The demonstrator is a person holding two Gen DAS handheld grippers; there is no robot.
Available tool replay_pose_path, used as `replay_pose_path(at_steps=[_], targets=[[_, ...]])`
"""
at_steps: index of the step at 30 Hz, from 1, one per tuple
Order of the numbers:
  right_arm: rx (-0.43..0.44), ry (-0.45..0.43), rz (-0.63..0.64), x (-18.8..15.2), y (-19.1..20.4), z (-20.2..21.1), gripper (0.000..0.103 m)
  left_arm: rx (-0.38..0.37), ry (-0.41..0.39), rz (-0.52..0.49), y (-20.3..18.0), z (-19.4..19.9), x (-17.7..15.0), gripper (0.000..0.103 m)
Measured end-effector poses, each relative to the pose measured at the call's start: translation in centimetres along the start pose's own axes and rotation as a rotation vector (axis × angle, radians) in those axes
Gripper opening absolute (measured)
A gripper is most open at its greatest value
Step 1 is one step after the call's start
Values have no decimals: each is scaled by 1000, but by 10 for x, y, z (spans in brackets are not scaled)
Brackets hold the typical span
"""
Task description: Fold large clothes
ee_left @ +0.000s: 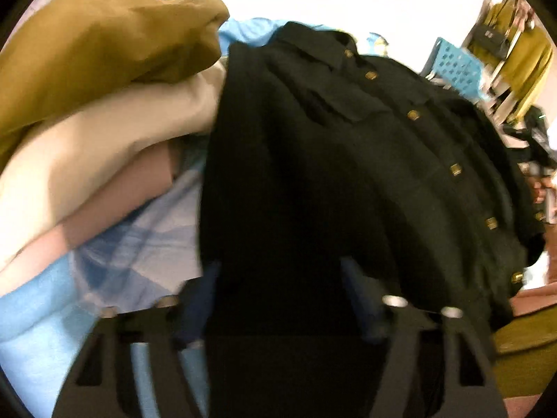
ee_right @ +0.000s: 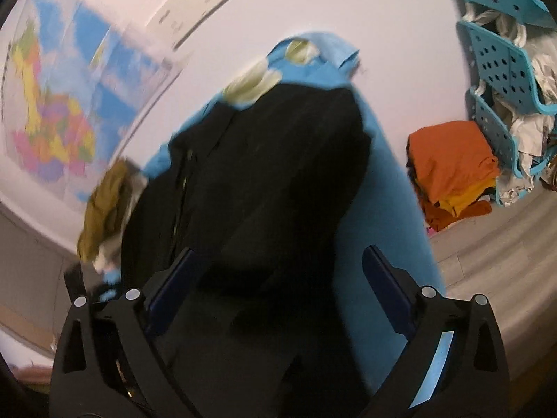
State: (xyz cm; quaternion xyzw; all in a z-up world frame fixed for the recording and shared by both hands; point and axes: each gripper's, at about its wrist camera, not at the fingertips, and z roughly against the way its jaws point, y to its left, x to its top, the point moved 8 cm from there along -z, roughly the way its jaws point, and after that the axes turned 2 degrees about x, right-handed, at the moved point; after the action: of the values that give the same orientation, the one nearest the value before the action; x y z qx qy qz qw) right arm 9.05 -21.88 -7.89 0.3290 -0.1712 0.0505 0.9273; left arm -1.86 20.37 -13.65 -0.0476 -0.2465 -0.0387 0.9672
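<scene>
The black buttoned shirt (ee_left: 348,160) lies spread on the blue cloth (ee_right: 379,188), beside a heap of tan and cream garments (ee_left: 104,97). My left tongs (ee_left: 278,278) angle steeply down with black fabric between narrowed jaws; whether they grip it I cannot tell. My right tongs (ee_right: 278,271) stand wide over it, holding nothing.

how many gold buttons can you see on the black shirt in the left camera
6 down the placket of the black shirt: by the collar, below it, mid-chest, lower, and near the hem. Folds may hide more.
</scene>
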Motion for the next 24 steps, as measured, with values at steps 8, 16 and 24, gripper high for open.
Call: replay_pose_path(at_steps=[8,16,24], targets=[[-3,-37,69,-4,22,9,92,312,-147,63,59,73,22,5],[-3,-66,45,-16,18,19,92,261,-199,83,35,94,21,75],[14,-105,61,-28,28,37,92,-320,-307,-208,-153,96,31,93]])
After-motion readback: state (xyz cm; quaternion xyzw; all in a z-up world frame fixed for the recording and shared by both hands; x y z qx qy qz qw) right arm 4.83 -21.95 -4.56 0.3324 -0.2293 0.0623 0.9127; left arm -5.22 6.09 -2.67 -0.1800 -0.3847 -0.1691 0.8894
